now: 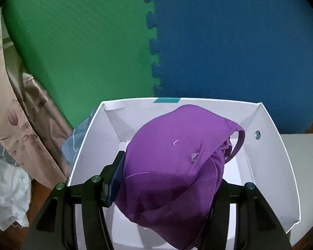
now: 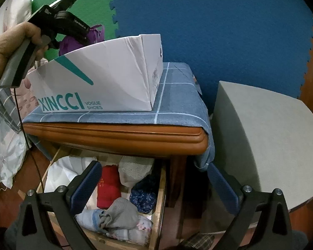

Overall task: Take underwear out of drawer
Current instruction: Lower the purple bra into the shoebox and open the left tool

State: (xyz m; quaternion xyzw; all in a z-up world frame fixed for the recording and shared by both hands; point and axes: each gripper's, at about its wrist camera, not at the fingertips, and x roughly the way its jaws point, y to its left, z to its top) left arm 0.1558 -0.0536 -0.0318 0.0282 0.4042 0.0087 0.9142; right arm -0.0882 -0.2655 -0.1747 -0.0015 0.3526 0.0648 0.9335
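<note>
The left gripper (image 1: 167,179) clamps purple underwear (image 1: 177,156) above the open white shoe box (image 1: 267,145), which sits on the blue checked cloth (image 2: 177,95) covering the nightstand top. The right gripper (image 2: 154,185), jaws wide, hangs over the open drawer (image 2: 160,198) of folded clothes.

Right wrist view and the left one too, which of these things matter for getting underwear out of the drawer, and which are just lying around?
Part of the job:
purple underwear, gripped by the left gripper
shoebox under it
open drawer with folded clothes
right gripper, open above the drawer

Just lying about:
blue checked cloth
grey block
floral fabric
foam mats
</note>
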